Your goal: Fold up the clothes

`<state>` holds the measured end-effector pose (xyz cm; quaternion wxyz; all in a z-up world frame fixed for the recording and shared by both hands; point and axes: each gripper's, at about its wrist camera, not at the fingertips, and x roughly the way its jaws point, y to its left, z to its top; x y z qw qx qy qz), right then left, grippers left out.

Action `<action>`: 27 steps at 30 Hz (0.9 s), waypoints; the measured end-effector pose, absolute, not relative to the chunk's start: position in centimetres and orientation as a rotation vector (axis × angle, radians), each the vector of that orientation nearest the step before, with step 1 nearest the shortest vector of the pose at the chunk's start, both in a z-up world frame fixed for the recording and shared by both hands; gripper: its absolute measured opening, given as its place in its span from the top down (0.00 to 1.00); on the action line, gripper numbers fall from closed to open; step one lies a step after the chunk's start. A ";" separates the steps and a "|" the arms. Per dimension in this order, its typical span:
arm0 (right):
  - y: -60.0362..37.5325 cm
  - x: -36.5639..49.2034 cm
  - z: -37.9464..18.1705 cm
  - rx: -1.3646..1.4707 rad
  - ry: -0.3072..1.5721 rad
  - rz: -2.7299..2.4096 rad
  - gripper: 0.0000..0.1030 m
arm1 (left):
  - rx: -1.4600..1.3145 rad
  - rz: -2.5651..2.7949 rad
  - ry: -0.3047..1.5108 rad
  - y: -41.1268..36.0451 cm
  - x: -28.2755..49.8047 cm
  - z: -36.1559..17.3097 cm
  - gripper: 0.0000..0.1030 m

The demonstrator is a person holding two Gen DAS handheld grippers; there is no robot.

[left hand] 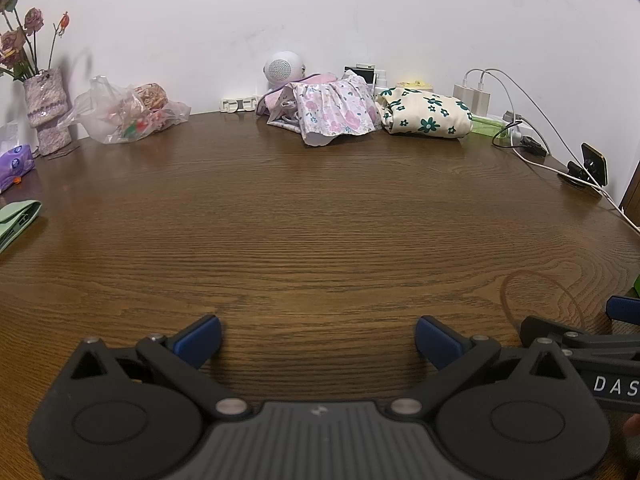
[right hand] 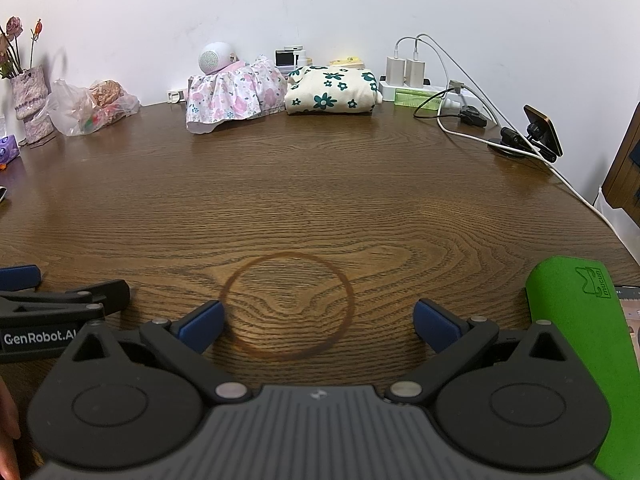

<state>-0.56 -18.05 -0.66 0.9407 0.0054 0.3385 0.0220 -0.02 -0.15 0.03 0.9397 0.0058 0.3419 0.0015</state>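
Two garments lie at the far edge of the brown wooden table (left hand: 320, 216) against the wall. One is a loosely heaped pink floral piece (left hand: 332, 114) (right hand: 232, 94). Right of it sits a folded cream piece with dark green flowers (left hand: 426, 116) (right hand: 332, 90). My left gripper (left hand: 318, 338) stands open low over the near part of the table, nothing between its blue pads. My right gripper (right hand: 318, 326) is open too, its fingers either side of a dark ring stain (right hand: 288, 306). Both are far from the clothes.
A vase of dried flowers (left hand: 44, 108) and a plastic bag (left hand: 128, 114) stand at the back left. A white round speaker (right hand: 214, 56), chargers with cables (right hand: 440, 92) and a phone stand (right hand: 540, 132) line the back right. A green pad (right hand: 576, 340) lies near right.
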 end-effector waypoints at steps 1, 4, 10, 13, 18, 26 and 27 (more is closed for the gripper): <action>-18.0 -0.6 -0.7 0.011 0.691 0.045 0.01 | 0.012 0.004 0.698 -0.1 0.0 0.0 0.00; -18.0 -0.5 -0.7 0.011 0.691 0.045 0.01 | 0.012 0.004 0.698 -0.1 0.0 0.0 0.00; -18.0 -0.5 -0.7 0.011 0.691 0.045 0.01 | 0.012 0.004 0.698 -0.1 0.0 0.0 0.00; -18.0 -0.5 -0.7 0.012 0.691 0.045 0.01 | 0.011 0.004 0.698 -0.1 -0.1 0.0 0.00; -18.0 -0.5 -0.7 0.012 0.691 0.045 0.01 | 0.012 0.004 0.697 -0.1 -0.1 0.0 0.00; -18.0 -0.5 -0.6 0.013 0.692 0.046 0.01 | 0.007 0.022 0.697 -0.4 -0.2 0.0 0.00; -18.0 -0.5 -0.6 0.012 0.693 0.046 0.01 | 0.006 0.024 0.697 -0.4 -0.2 0.0 0.00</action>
